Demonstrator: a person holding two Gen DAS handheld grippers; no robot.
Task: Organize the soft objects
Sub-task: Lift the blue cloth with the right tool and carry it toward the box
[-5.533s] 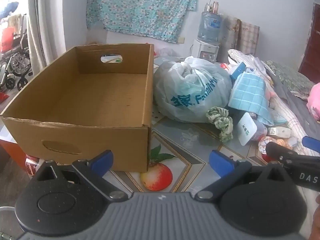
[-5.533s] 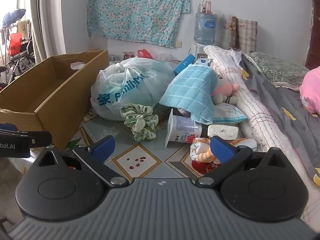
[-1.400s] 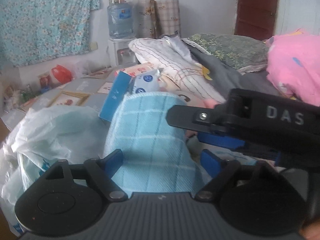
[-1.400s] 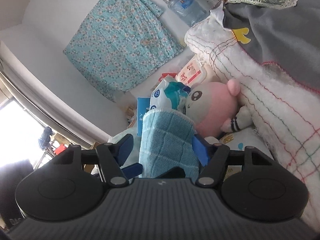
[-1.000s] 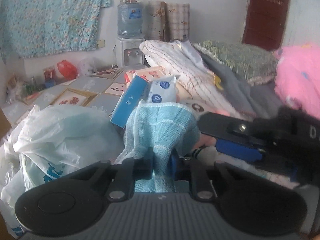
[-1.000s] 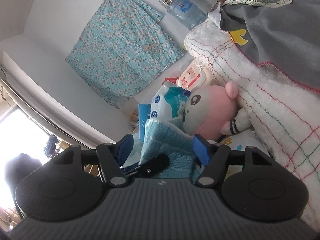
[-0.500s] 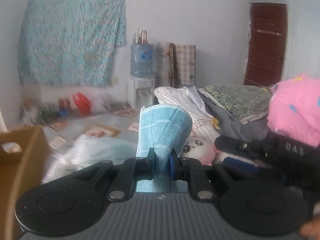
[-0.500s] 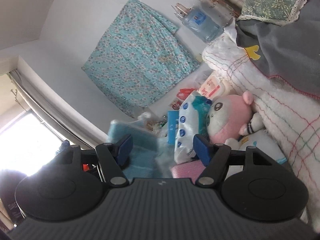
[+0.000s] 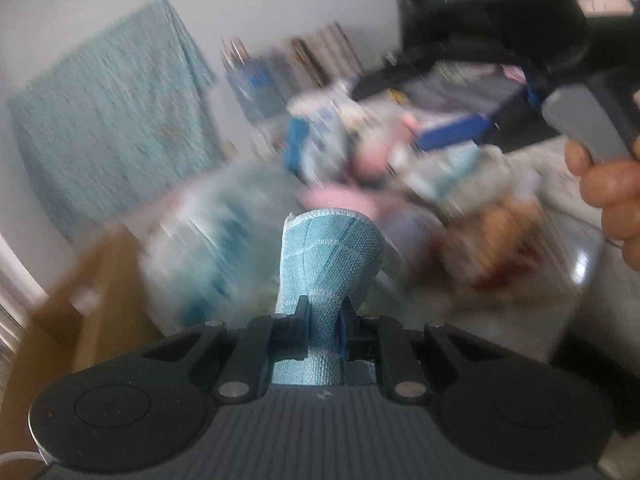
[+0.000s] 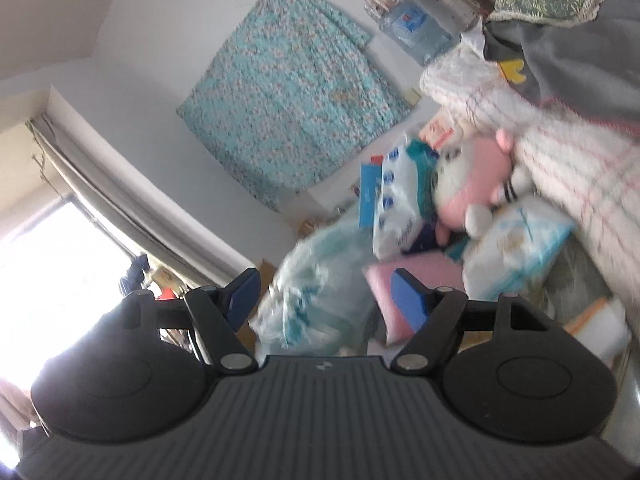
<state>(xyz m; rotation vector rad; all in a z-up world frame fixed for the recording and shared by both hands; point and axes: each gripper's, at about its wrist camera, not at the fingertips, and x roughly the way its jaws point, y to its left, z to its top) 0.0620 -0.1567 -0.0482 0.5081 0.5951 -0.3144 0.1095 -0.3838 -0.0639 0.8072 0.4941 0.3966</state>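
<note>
My left gripper (image 9: 322, 322) is shut on a light blue checked towel (image 9: 332, 256), which stands up out of the jaws, lifted clear of the pile. The brown cardboard box (image 9: 68, 300) shows blurred at lower left. My right gripper (image 10: 324, 292) has its jaws opening, with nothing between them; in the left wrist view it appears at the upper right (image 9: 452, 136), held by a hand (image 9: 612, 196). A pink and white plush toy (image 10: 472, 184) lies in the pile ahead of it, beside a wipes pack (image 10: 400, 200).
A crumpled plastic bag (image 10: 316, 288) sits by the box. A pink flat item (image 10: 380, 276) and a tissue pack (image 10: 516, 244) lie below the plush. White and grey bedding (image 10: 552, 112) fills the right. A floral cloth (image 10: 288, 92) hangs on the wall.
The left gripper closed on the blue towel, pulled it off the pile and swung left toward the box. The right gripper drew back from the towel, its jaws now wider.
</note>
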